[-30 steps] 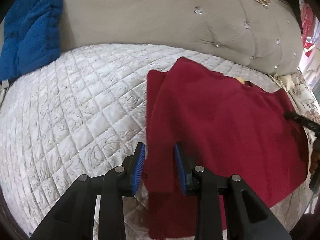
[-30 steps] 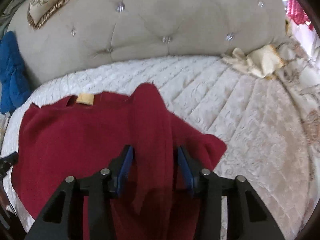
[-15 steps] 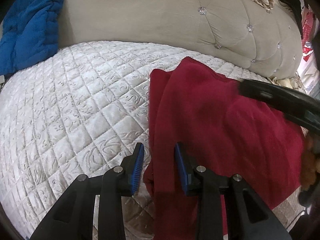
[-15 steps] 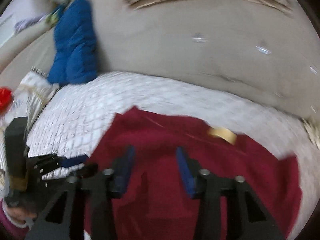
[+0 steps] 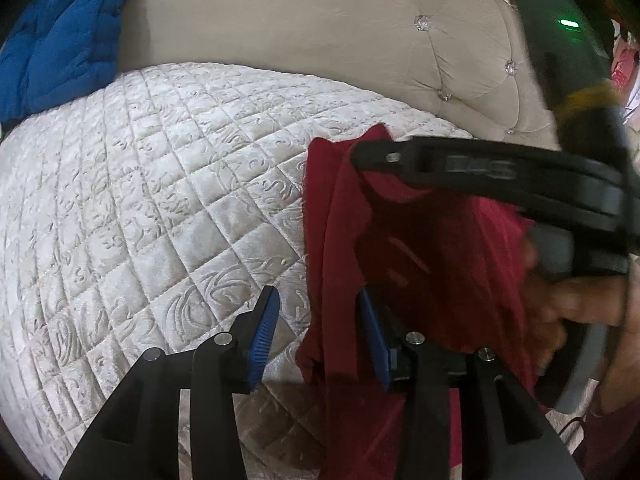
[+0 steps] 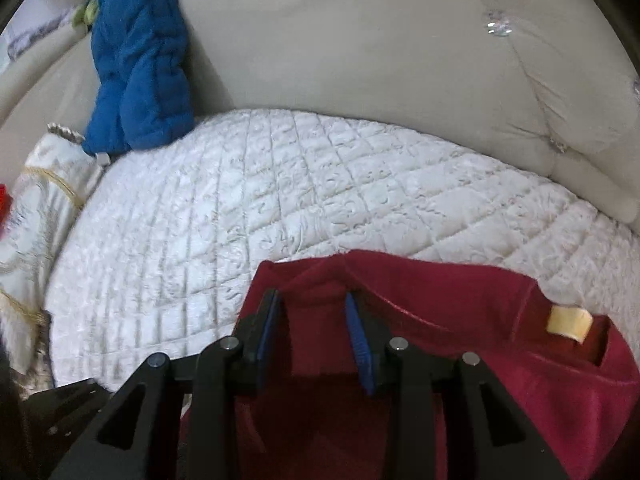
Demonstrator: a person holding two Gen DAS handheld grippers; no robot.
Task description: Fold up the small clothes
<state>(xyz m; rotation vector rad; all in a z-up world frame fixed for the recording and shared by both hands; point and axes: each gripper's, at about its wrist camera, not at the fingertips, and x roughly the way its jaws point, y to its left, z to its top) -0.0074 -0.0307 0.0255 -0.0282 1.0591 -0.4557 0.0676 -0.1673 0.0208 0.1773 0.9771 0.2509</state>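
Left gripper (image 5: pixel 316 332) and right gripper (image 6: pixel 312 336) both gape wide, the right hand (image 5: pixel 576 312) apparently gripping its handle

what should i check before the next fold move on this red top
1. Left gripper open around the red garment's left edge: ok, cloth lies between the fingers.
2. Right gripper open over the garment's far corner: ok, not yet shut.
3. Cloth actually between the right fingers: cannot tell, it may lie under them.
4. Garment lying flat: not ok, edge bunched and rippled.
5. Quilted bed cover free beyond the garment: ok.
6. Blue quilted jacket apart from the garment: ok.
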